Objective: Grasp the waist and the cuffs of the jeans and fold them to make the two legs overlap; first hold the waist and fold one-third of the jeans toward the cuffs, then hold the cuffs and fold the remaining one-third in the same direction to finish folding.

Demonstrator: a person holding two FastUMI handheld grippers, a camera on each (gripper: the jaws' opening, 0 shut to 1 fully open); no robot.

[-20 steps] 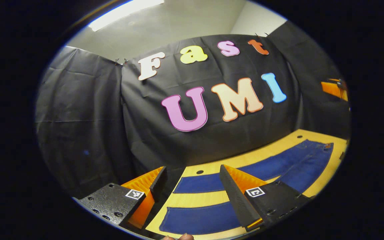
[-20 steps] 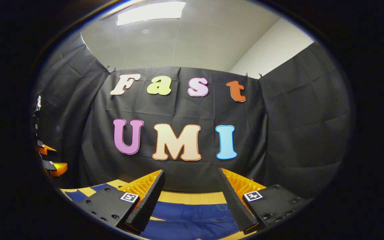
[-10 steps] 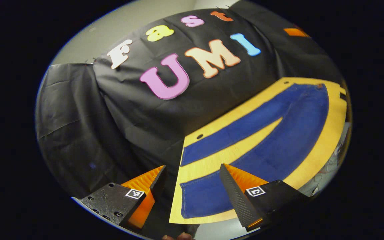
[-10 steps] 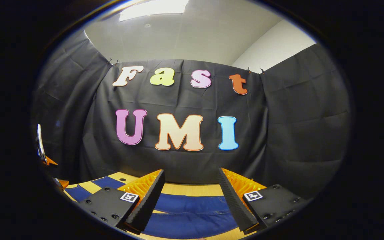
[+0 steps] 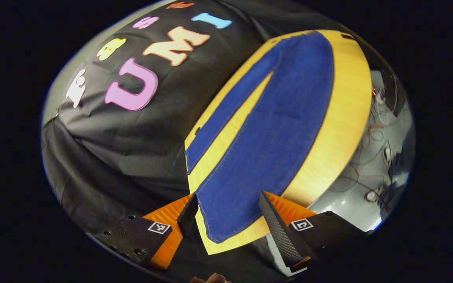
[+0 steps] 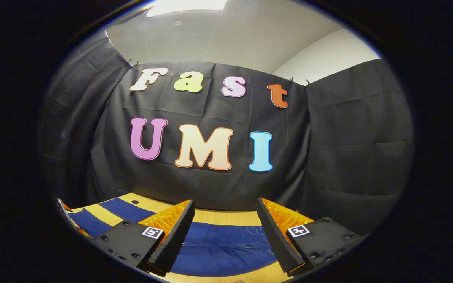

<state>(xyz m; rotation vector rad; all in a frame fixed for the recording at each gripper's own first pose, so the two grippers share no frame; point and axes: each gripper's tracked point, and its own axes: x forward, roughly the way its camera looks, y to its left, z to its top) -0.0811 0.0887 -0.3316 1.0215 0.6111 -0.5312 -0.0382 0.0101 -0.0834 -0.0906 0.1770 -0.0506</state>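
The left claw [image 5: 226, 214] stands with its fingers apart, poised over the cuff [image 5: 220, 232] of the nearer leg at the end of the desk [image 5: 348, 114]; I cannot tell whether a finger touches the cloth. From there the jeans [image 5: 273, 129] run away flat along the desk, legs spread in a narrow V — bare wood between them — and the waist at the far end. Off the desk's edge, wires [image 5: 372, 133] trail over the floor.

The right claw [image 6: 224, 232] is spread wide too, holding nothing, hovering above the waist [image 6: 226, 245] with the seat stitching just under it.

The denim looks thick and a bit heavy, soft enough to bend yet stiff enough to hold a crease. It should drag more than slide on the wood. To my eye the best holds are the hemmed cuff and the waistband — doubled cloth a finger can bite. Each claw would need one finger worked under the edge; pinching the flat middle would likely slip off.
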